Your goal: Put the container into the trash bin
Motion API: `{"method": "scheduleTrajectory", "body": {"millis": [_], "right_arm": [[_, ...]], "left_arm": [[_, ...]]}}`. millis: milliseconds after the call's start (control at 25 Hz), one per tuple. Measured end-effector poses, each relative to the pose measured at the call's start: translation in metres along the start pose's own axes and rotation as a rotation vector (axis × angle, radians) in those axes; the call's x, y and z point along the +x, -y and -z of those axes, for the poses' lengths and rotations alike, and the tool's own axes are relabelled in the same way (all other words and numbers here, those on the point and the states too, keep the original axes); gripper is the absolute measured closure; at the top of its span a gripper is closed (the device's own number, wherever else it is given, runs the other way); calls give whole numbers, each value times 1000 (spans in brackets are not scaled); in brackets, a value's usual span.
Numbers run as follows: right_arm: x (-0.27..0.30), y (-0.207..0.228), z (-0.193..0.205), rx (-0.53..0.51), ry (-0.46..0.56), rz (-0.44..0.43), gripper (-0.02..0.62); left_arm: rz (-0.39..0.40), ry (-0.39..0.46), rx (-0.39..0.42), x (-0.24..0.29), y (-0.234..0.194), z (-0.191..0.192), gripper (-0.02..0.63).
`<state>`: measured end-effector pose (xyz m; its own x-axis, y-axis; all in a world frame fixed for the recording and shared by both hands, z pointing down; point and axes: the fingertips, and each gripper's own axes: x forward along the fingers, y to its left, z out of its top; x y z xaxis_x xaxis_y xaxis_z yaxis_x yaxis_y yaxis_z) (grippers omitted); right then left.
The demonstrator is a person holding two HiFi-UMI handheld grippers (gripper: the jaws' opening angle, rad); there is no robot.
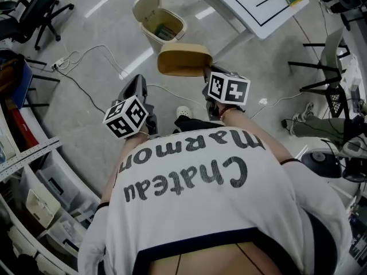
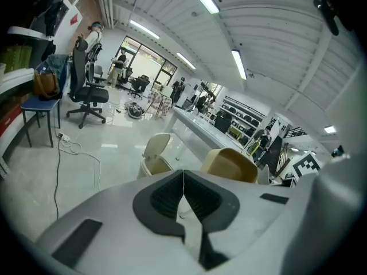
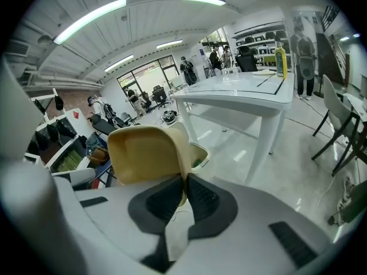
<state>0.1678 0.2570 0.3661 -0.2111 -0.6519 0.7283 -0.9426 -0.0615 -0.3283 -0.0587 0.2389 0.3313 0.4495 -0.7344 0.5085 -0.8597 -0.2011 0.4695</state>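
Note:
A tan rectangular container (image 1: 183, 59) hangs in the air, with my right gripper (image 1: 207, 75) shut on its rim. In the right gripper view the container (image 3: 146, 153) fills the space just past the jaws (image 3: 184, 192), which pinch its edge. The cream trash bin (image 1: 159, 23) stands on the floor ahead with its lid up; something green lies inside. The bin (image 3: 198, 154) shows behind the container, and also in the left gripper view (image 2: 153, 156). My left gripper (image 1: 137, 91) is lower left, shut with nothing in it (image 2: 183, 195).
A white table (image 1: 252, 4) stands to the right of the bin, with a green bottle on it. Cables (image 1: 86, 56) run over the floor at left. Office chairs (image 1: 34, 10) and shelves (image 1: 34, 176) line the left side; more chairs (image 1: 327, 67) stand right.

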Motion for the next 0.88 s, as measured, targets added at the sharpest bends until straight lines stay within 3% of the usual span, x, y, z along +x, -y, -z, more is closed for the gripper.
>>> {"method": "scheduleTrajectory", "body": {"millis": [240, 680, 880], "right_arm": [[29, 21, -30, 2, -9, -10, 555], [64, 40, 1, 65, -123, -1, 555], [85, 21, -16, 76, -122, -10, 555]], "left_arm": [[31, 60, -18, 40, 12, -19, 581], [19, -24, -46, 68, -1, 5, 581], [30, 16, -81, 82, -25, -28, 581]]}}
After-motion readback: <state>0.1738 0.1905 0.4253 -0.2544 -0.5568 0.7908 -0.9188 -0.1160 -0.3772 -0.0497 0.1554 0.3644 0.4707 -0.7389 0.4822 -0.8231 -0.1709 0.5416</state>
